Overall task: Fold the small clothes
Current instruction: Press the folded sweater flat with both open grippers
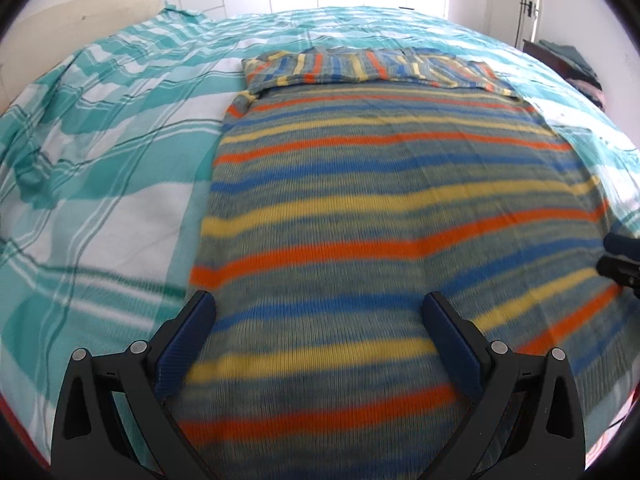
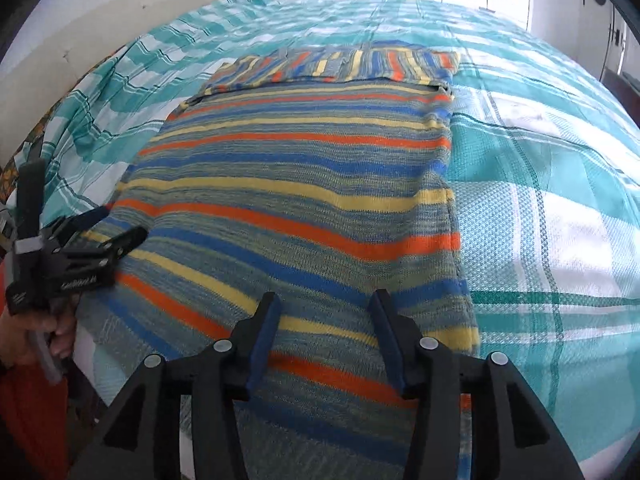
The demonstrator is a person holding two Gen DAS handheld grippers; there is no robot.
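sweater (image 1: 392,208) flat on bed (image 1: 100,184), sleeves folded across its far end, headboard (image 1: 80,12) far left

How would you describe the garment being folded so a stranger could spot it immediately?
Start at the bed covered by the teal and white checked bedspread. Lying flat along its middle is the striped knitted sweater, its far end folded over. Its orange, yellow and blue bands on grey-green knit set it apart from the checks beneath.
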